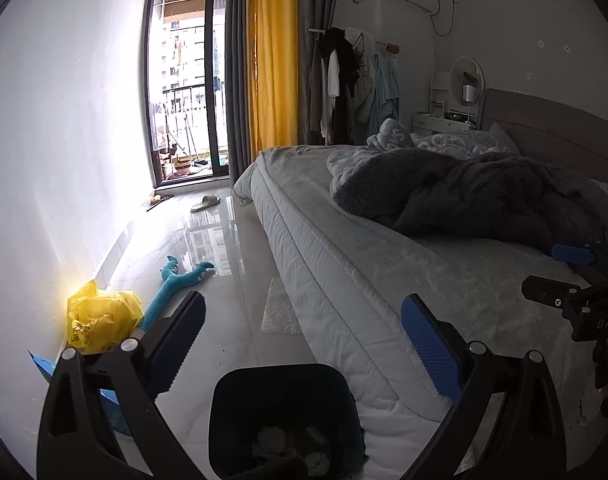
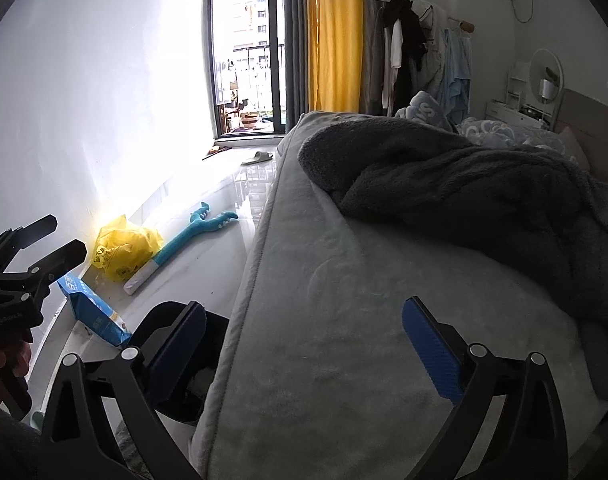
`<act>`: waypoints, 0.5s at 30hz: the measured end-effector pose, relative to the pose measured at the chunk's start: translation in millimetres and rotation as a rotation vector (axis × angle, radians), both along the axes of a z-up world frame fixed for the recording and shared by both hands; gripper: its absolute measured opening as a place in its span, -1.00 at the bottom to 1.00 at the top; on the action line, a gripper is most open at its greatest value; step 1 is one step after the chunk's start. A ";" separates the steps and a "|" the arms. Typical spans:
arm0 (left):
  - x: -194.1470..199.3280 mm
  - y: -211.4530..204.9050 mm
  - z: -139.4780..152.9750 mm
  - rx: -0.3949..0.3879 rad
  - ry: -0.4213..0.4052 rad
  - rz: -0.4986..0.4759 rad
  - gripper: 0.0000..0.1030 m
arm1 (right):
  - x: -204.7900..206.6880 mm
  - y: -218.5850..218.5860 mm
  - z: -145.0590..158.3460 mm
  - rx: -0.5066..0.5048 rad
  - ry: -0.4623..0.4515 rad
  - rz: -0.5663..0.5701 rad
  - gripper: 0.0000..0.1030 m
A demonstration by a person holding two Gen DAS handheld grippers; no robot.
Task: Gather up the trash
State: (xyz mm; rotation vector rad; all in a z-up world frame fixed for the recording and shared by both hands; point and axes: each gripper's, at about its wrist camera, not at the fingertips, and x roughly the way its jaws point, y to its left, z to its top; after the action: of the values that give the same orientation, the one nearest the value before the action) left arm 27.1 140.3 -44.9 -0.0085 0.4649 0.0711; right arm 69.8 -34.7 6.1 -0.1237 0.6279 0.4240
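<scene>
Between pickups: both my grippers empty beside the black bin.

Left view: my left gripper (image 1: 304,334) spread wide above the bin (image 1: 282,420); bubble-wrap sheet (image 1: 280,312) beyond it. Right view: my right gripper (image 2: 304,338) agape over bed (image 2: 343,360); yellow bag (image 2: 122,248) and blue packet (image 2: 94,310) beyond bin (image 2: 194,364) — probably next.

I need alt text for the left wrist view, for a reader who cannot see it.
The open left claw hovers over a black trash bin holding crumpled scraps, on the floor beside a bed. By the white wall lie a yellow plastic bag and a blue plush toy. The right claw shows over the bed.
</scene>
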 end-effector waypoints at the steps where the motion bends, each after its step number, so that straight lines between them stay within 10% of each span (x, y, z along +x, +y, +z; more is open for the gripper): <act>1: -1.7 -1.6 1.5 -0.002 -0.005 0.000 0.94 | -3.1 -3.9 1.3 0.001 -0.011 -0.006 0.93; 15: -11.2 -14.0 2.4 0.015 -0.028 0.018 0.94 | -30.3 -25.4 13.6 0.018 -0.109 0.012 0.93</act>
State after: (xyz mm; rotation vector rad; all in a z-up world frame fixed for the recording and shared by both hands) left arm 16.0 126.3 -42.5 0.0011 0.4368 0.0923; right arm 39.5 -60.1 19.7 -0.1333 0.5160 0.4316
